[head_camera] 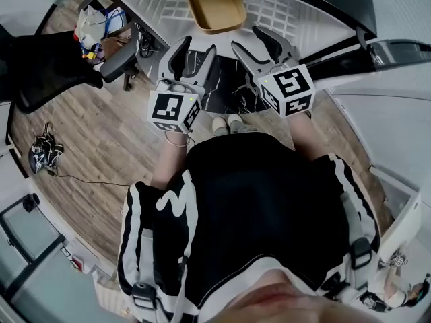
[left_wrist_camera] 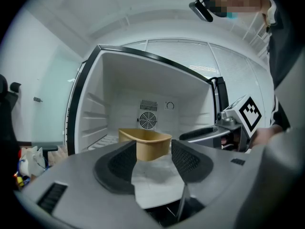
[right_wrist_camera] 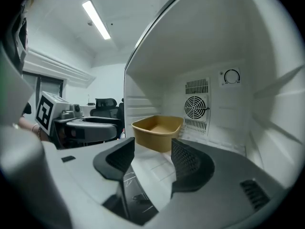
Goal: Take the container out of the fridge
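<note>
The container sits on the fridge shelf, straight ahead of and between the left hand-held gripper and the right hand-held gripper, both wide open, empty and about equally near it.

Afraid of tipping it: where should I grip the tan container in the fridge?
Probably the rim of the tan container: left gripper astride its left wall, right gripper its right, coming level through the open front of the fridge. It sits upright, open-topped, so a jaw fits inside.
</note>
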`<state>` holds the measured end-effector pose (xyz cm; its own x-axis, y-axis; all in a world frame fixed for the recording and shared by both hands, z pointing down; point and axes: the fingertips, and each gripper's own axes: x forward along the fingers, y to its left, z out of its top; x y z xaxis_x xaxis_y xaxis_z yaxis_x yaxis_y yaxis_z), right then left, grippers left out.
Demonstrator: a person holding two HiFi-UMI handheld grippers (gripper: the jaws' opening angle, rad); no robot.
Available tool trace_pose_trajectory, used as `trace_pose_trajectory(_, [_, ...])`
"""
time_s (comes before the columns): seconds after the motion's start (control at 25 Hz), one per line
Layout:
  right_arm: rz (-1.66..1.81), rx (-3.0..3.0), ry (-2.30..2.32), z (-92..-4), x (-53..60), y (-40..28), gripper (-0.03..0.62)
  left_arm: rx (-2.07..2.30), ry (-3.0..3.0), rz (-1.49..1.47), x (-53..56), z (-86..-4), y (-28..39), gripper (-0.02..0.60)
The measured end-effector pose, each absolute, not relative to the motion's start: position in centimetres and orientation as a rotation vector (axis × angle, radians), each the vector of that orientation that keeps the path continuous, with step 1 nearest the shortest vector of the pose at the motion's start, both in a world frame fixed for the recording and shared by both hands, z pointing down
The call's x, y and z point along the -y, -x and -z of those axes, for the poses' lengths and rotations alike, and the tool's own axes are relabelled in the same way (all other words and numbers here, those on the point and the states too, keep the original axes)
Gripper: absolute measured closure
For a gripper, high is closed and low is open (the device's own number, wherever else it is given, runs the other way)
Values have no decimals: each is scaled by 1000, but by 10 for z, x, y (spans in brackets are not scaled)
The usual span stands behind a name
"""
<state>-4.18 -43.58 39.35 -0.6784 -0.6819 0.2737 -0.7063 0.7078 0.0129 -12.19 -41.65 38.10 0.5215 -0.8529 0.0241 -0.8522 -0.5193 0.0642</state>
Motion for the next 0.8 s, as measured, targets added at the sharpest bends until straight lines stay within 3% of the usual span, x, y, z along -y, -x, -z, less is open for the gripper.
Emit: trace_pose_trajectory(0.8, [-171,2588,-1041,-408,467,53,359,1423,-2665,-126,447,-407,115,348])
